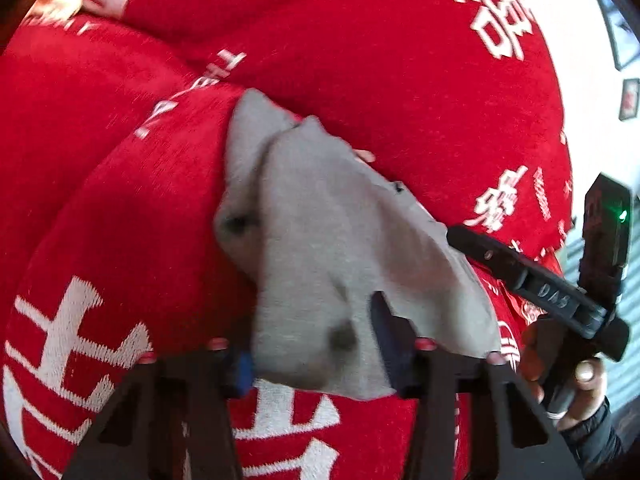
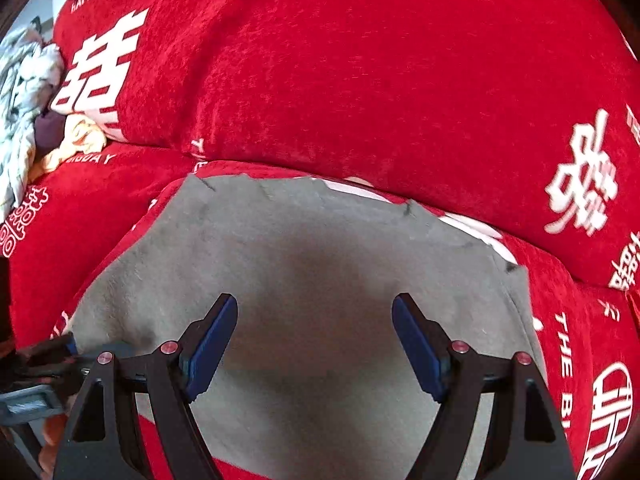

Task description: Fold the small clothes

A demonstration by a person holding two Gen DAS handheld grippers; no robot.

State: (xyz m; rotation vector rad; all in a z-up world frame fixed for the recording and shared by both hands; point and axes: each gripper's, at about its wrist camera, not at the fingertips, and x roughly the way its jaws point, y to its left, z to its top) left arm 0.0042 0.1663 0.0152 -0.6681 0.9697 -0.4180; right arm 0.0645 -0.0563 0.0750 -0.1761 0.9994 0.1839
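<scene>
A small grey garment lies spread on the red sofa seat. In the left wrist view its near part is bunched and raised between the blue pads of my left gripper, which is shut on it. The right wrist view shows that left gripper at the cloth's lower left edge. My right gripper hangs open just above the middle of the grey cloth, nothing between its pads. From the left wrist view the right gripper is at the garment's right edge, held by a hand.
The red sofa cover with white characters rises into back cushions behind the garment. A heap of other clothes, with a yellow piece, lies at the far left end of the seat. A white wall stands beyond the sofa.
</scene>
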